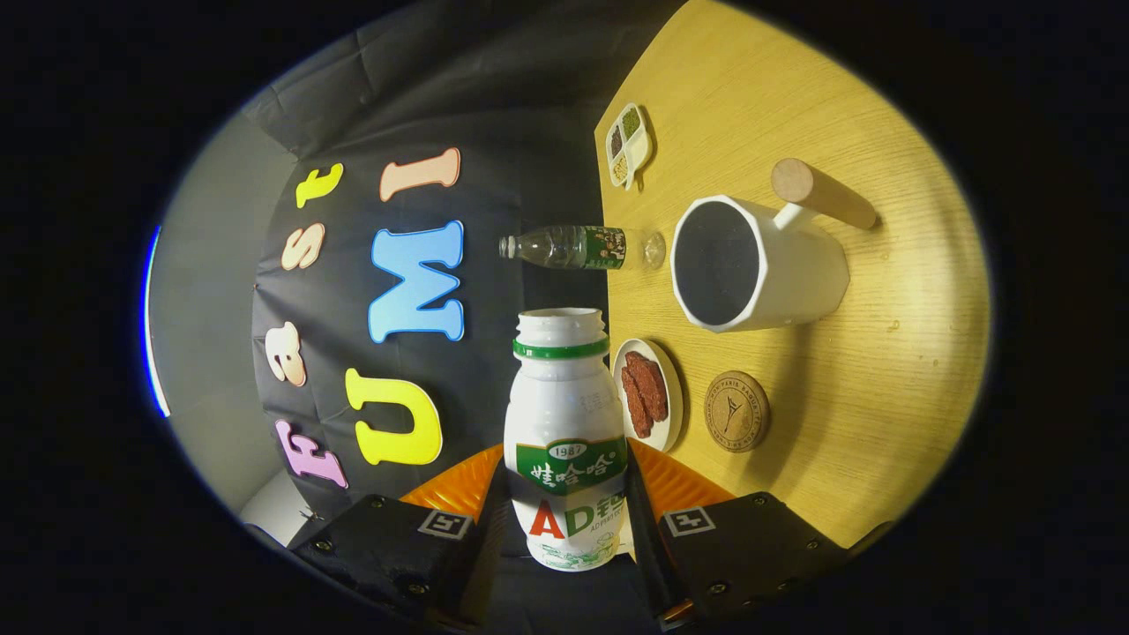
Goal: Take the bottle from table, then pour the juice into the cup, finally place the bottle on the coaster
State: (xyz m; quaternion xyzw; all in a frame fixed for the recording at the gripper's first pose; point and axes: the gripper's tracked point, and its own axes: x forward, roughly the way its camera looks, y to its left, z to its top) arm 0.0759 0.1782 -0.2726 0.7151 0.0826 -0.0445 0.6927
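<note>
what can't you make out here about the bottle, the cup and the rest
- White bottle, gripper view: opaque wall hides the juice level; the fingers of the gripper pressing either side cover its lower flanks.
- White cup: dark inside, contents unreadable.
- Cork coaster: its printed mark is too small.
- Divided dish: fillings too small to identify.
- Clear water bottle: fill level unclear against the dark cloth.

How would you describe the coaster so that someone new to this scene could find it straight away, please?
Start at the wooden table and find the big white cup with the wooden handle. Beside the cup lies the coaster, next to a small plate of reddish-brown snacks, beyond the white bottle that the gripper is shut on. It is the only flat, round, cork-brown disc, and nothing rests on it.
</note>
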